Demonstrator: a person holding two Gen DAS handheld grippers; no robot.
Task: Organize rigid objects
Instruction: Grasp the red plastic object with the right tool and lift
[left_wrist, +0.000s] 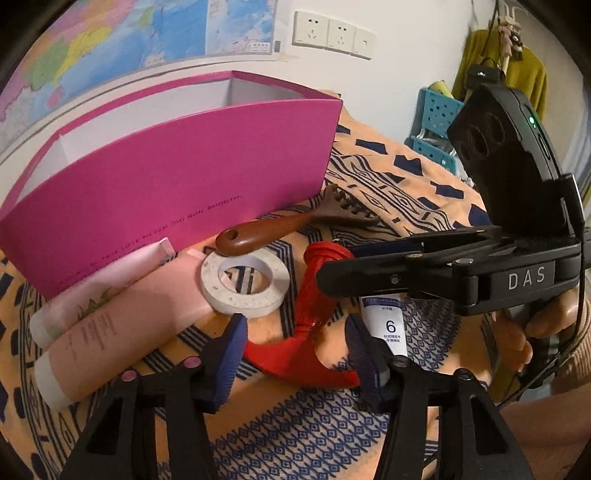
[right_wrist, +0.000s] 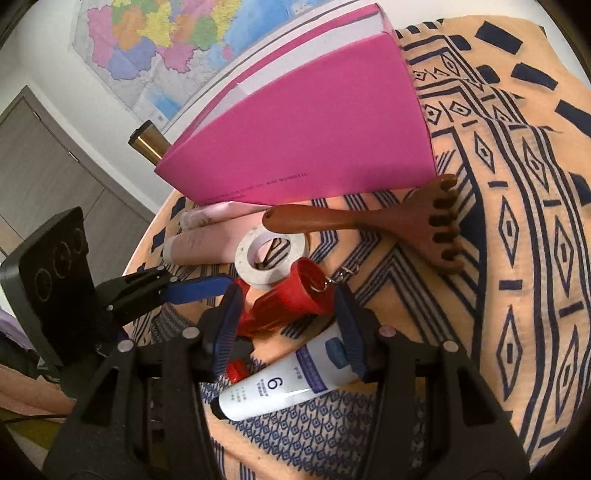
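On patterned cloth (left_wrist: 369, 177) before pink box (left_wrist: 184, 177): left gripper (left_wrist: 295, 343) fingers parted astride red shoehorn (left_wrist: 295, 354), not pressing; right gripper (right_wrist: 288, 325) fingers parted, straddling white tube (right_wrist: 280, 387), red shoehorn cap.

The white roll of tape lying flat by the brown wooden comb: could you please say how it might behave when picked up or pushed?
The white roll of tape looks rigid and probably light, being a thin hollow ring. Lying flat on the patterned cloth, it would likely slide rather than roll. Stood on edge, it could roll away.
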